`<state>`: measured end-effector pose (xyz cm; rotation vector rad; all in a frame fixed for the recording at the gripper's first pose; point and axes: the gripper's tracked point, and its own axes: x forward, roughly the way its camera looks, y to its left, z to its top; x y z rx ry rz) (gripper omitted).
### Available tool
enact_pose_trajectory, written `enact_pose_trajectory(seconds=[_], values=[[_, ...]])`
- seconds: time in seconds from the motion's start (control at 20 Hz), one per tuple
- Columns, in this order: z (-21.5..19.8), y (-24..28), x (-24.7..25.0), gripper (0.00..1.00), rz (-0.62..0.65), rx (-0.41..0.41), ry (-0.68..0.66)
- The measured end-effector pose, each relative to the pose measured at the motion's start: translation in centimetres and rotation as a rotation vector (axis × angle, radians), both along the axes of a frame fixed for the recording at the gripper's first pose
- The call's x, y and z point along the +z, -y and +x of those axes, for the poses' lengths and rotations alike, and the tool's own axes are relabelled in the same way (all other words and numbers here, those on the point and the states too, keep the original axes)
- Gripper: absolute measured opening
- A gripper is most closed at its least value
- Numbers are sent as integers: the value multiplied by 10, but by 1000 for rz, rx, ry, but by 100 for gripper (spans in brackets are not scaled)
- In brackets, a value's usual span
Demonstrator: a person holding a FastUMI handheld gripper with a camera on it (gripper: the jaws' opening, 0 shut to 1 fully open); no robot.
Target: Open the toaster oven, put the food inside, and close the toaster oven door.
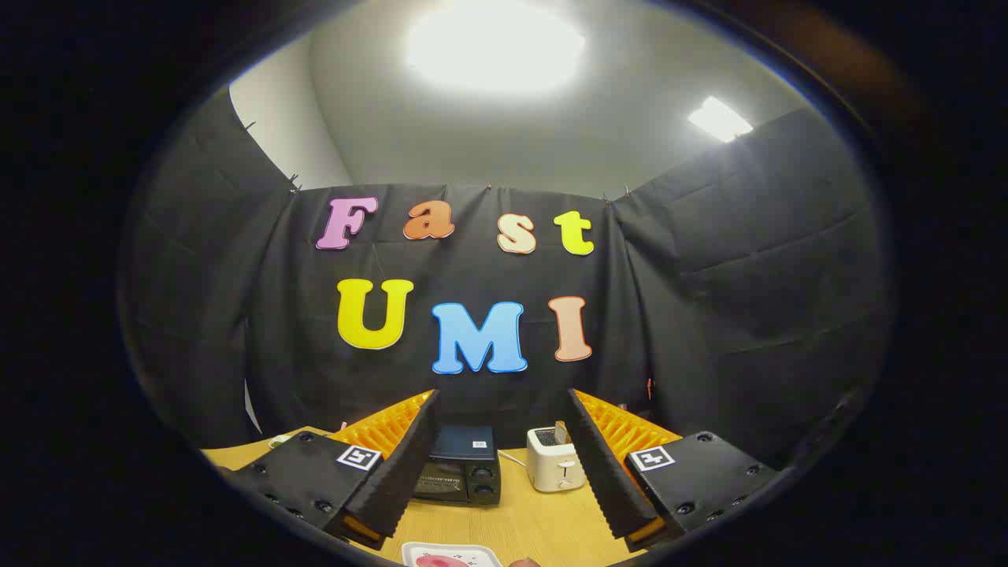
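A: 2 fingers spread wide, nothing between them. The gripper (500,465) hangs above the wooden table (543,524), well back from everything.

B: Where is the toaster oven (463,466)?

A: Beyond the fingers, toward the back of the table, partly hidden behind the left finger (398,472). Its door looks shut, with 2 knobs on its right side. A white pop-up toaster (554,459) stands just beside it, apart.

B: And the food (441,561)?

A: Something pink lies on a white plate (472,551) near the table's front edge, below the fingers. I cannot tell what it is.

B: So the door comes first?

A: I judge so. The handle is too small to make out, so go in low and straight, and keep the jaws wide until they straddle it. Then pull the door down gently so the oven does not slide.
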<state>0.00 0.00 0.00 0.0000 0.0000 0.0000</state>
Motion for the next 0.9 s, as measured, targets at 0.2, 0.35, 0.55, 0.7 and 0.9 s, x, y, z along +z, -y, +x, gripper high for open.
enact_pose_trajectory(seconds=[0.2, 0.35, 0.55, 0.7, 0.9], values=[[0, -3, -2, 98, 4, 1, -3], [0, -2, -5, 98, 9, -2, -6], [0, -3, -9, 98, 14, -1, -17], [0, -3, -11, 98, 13, -3, -21], [1, -4, -14, 98, 13, -4, -27]])
